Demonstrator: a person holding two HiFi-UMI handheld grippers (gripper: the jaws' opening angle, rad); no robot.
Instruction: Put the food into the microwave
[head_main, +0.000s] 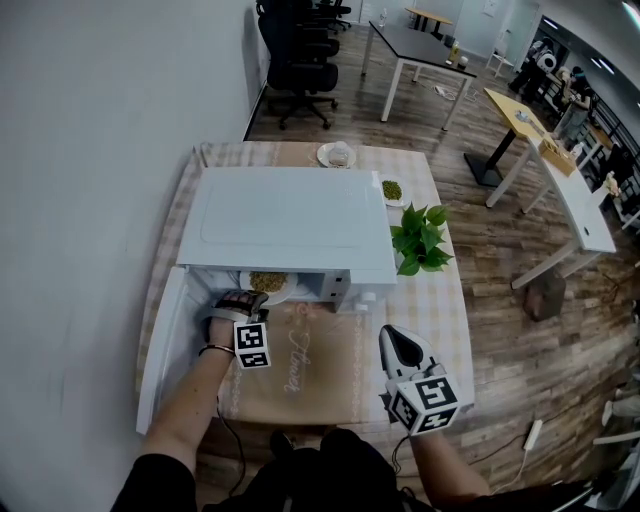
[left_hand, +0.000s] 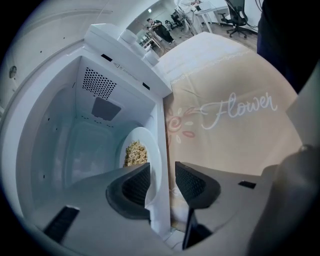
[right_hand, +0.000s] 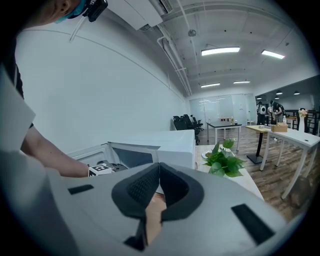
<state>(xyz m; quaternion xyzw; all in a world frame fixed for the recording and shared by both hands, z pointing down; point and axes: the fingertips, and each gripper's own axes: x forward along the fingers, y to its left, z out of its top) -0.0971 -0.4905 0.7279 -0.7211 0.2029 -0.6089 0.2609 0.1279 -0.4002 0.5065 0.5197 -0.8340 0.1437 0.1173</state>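
Filling most of the head view, a checked surface (head_main: 445, 305) carries a white microwave (head_main: 285, 222) at its centre. The microwave's door (head_main: 163, 352) hangs wide open toward 8 o'clock. A tan mat (head_main: 315, 372) printed "Flower" lies at 6 o'clock from the oven, and a green potted plant (head_main: 420, 240) stands just beside its 3 o'clock side.

The left gripper (left_hand: 162, 175) reaches into the oven mouth with its jaws spread wide. The near rim of a white plate (left_hand: 151, 150) stands between the jaws, and the pads do not press on it. That plate rests on the cavity floor just inside the opening and holds a heap of pale food (left_hand: 133, 153).

The right gripper (right_hand: 159, 175) hovers over the surface at 5 o'clock, jaws closed together on nothing.

Two small dishes sit at 12 o'clock behind the oven, one white (head_main: 336, 154) and one with green bits (head_main: 391, 190).
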